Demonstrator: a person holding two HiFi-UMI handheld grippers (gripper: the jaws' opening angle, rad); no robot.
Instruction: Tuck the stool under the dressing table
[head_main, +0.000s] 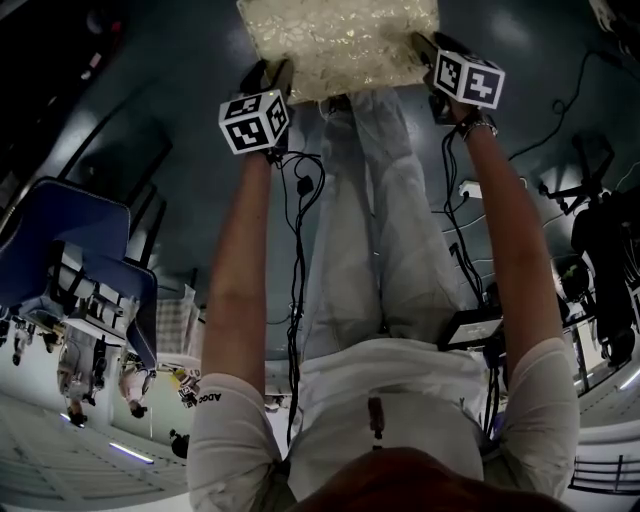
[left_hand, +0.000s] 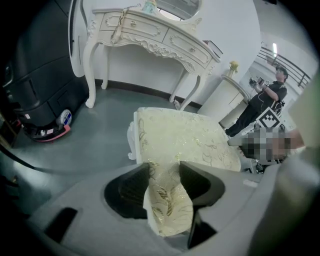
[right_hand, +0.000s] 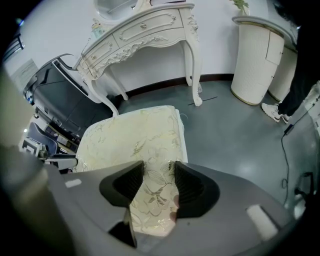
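The stool (head_main: 340, 40) has a cream seat with a gold leaf pattern and stands on the grey floor at the top of the head view. My left gripper (head_main: 268, 75) grips its near left edge and my right gripper (head_main: 432, 50) its near right edge. In the left gripper view the jaws of the left gripper (left_hand: 164, 182) press on the seat's padded edge (left_hand: 185, 137). In the right gripper view the right gripper (right_hand: 159, 182) clamps the seat (right_hand: 130, 137) the same way. Beyond the stool stands the white carved dressing table (left_hand: 150, 35) (right_hand: 145, 35), with floor between them.
A black wheeled machine (left_hand: 40, 100) stands left of the table. A white round cabinet (right_hand: 257, 55) stands to the table's right, with a person (left_hand: 262, 100) near it. A blue chair (head_main: 70, 250) is at my left. Cables (head_main: 300, 250) hang by my legs.
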